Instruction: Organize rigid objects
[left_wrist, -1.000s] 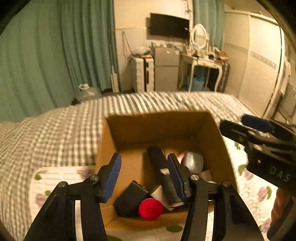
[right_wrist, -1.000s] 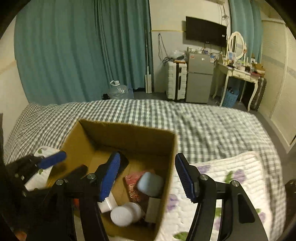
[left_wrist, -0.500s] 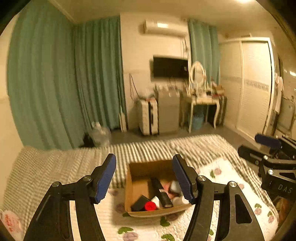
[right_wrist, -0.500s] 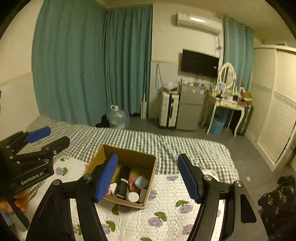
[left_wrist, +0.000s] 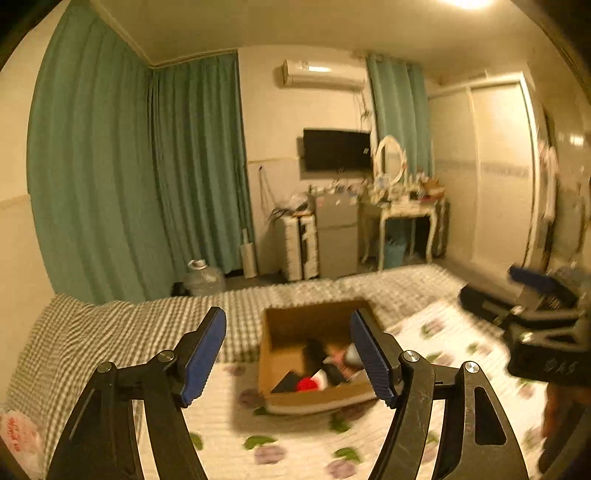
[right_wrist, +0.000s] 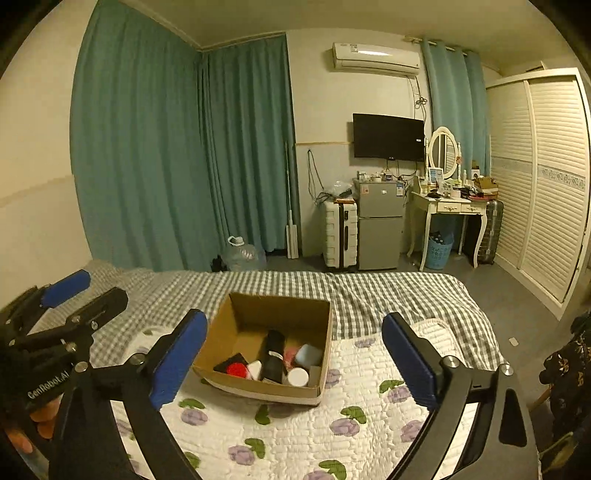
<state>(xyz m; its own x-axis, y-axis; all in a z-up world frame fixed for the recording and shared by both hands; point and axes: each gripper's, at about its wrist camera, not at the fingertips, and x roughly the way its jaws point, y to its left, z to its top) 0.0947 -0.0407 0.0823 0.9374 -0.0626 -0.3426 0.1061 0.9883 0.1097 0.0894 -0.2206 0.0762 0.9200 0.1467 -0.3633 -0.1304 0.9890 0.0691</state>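
Observation:
An open cardboard box (right_wrist: 255, 315) sits on the bed's floral quilt (right_wrist: 369, 417); it also shows in the left wrist view (left_wrist: 284, 325). Inside lie a black cylinder (right_wrist: 273, 354), a red cap (right_wrist: 236, 369), a white round lid (right_wrist: 297, 376), a light blue item (right_wrist: 309, 353) and a black block (right_wrist: 231, 362). My right gripper (right_wrist: 291, 360) is open and empty, held back from and above the box. My left gripper (left_wrist: 288, 358) is open and empty, also back from the box. Each gripper shows at the edge of the other's view: the left (right_wrist: 66, 295), the right (left_wrist: 517, 291).
A grey checked blanket (right_wrist: 369, 295) covers the far half of the bed. Beyond stand a water jug (right_wrist: 242, 254), a white suitcase (right_wrist: 340, 232), a small fridge (right_wrist: 380, 221), a dressing table (right_wrist: 447, 206), a wardrobe (right_wrist: 546, 177) and teal curtains (right_wrist: 184, 147).
Both grippers have pulled up and back from close over the box to well away from it. Both stay open and empty. The box and its contents have not moved.

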